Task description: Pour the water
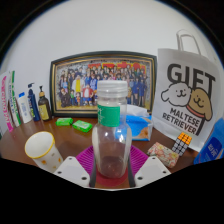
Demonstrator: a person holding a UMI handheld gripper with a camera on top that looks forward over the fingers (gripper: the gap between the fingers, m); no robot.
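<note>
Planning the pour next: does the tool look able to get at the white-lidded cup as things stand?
Probably not yet: the tool is closed on the bottle. The cup stands clear beside it, nothing between.

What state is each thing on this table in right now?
Bottle: upright, white cap on, between the tongs.
Tongs: closed on the bottle.
Cup: upright, left of the bottle.
Framed photo: standing against the wall.
Gift bag: upright.

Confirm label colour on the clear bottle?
Green, on the bottle between the fingers; gripper view.
</note>
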